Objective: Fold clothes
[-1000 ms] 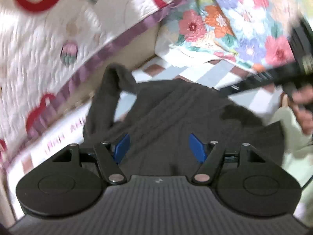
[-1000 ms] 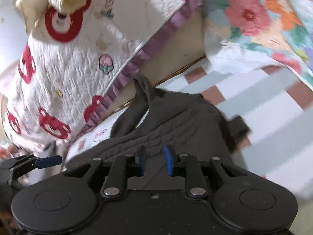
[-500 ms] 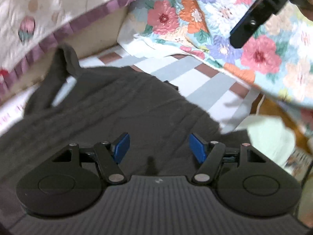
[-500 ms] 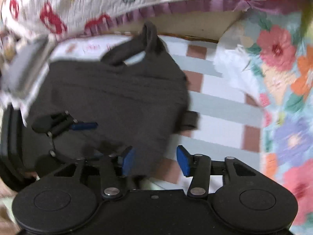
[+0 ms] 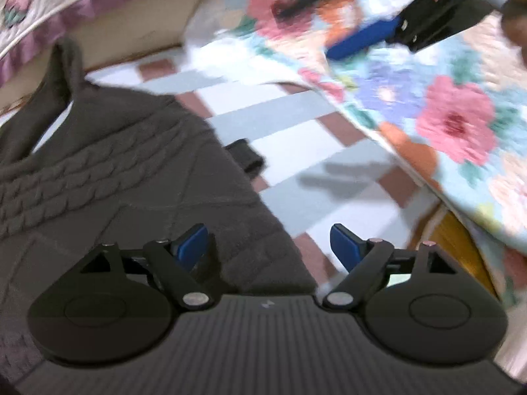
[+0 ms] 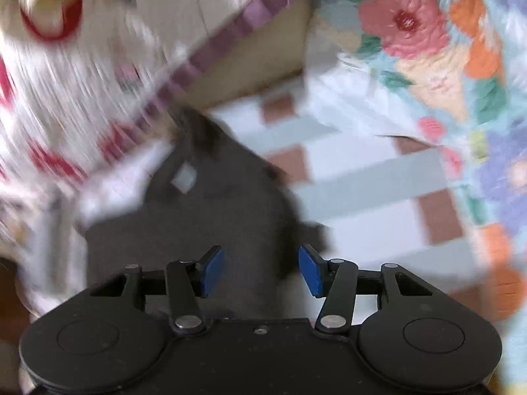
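The left gripper [image 5: 268, 245] is hovering open and empty over the sweater's [image 5: 108, 181] edge, likely lining up a grasp for folding. The sweater is lying from 6 to 10 o'clock on the checked sheet [image 5: 296, 112]. At 1 o'clock, the right gripper [image 6: 260, 271] is floating, also open and empty, above the floral quilt [image 5: 454, 121].

A knitted sweater [image 5: 108, 181] lies on a checked sheet [image 5: 296, 121], left of a flowered quilt [image 5: 444, 105] that overlaps the sheet's right edge. A second quilt [image 5: 49, 10] hangs at far left, behind the sweater. A bare panel [image 5: 131, 29] stands between the quilts.
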Tool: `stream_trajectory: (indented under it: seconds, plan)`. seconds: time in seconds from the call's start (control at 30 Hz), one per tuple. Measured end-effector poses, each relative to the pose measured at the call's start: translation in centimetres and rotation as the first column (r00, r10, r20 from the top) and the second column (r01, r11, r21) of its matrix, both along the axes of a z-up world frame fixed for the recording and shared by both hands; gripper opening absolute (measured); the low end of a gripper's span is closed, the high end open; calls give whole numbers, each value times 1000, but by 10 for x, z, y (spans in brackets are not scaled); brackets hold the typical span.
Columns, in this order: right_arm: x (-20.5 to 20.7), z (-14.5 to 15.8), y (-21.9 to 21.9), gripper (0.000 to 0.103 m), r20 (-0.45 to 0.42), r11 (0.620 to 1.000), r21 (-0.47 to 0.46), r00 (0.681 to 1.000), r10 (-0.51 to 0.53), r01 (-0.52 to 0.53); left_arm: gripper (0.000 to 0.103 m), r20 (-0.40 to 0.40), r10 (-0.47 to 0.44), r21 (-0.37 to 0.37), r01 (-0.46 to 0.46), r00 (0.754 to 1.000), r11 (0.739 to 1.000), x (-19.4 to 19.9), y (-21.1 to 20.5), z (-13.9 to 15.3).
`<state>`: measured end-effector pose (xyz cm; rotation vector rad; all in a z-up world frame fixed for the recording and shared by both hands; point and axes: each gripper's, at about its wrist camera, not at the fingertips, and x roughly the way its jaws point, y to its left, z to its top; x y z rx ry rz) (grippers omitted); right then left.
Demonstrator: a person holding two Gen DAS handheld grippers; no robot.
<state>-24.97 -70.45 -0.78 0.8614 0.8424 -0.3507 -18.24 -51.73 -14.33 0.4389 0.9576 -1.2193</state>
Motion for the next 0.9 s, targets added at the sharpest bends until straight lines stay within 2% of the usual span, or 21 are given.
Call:
stream_trajectory:
  seconds: [0.03,0.07,0.1,0.13,0.17,0.23,0.37,0.53,0.63,0.73,0.87,0.9]
  plan:
    - [2,-2,-3,57,51,999,24,998,-33,32,79,24,-4,31,3,1000,1000,0,-4,-4]
    - [4,-5,-5,58,97,997,48,993,-65,61,51,62,-21,67,17,998,998,-1,-8,-8]
    - [5,-13,-6,58,131,995,68,988,-87,79,33,100,-40,104,30,994,994,-1,-11,-12]
    - [5,-22,-6,58,158,992,83,982,-108,96,19,114,-32,107,20,993,994,3,-8,-12]
    - [4,-33,-6,58,162,991,75,980,-119,108,17,114,-8,90,-2,993,996,11,-1,-10]
    - [2,-53,-6,58,142,994,43,984,-110,105,15,101,58,55,-64,993,996,29,16,-5]
    - [-4,-87,-8,58,122,999,20,992,-29,27,14,-5,223,1,-223,975,975,73,62,-7]
    - [2,-133,-14,58,137,987,161,990,-38,16,14,-110,328,37,-326,938,945,102,88,-34]
    - [10,-147,-9,58,166,980,200,986,-25,-9,14,-244,392,31,-396,887,918,122,100,-46]
    - [16,-162,-8,59,195,970,243,980,-32,-17,14,-311,421,44,-430,852,902,132,109,-51]
    - [27,-183,-5,59,223,942,333,974,-44,-33,14,-333,431,61,-437,838,897,137,115,-53]
    - [30,-186,-4,62,236,938,343,971,-45,-40,14,-339,429,62,-436,837,898,137,116,-53]
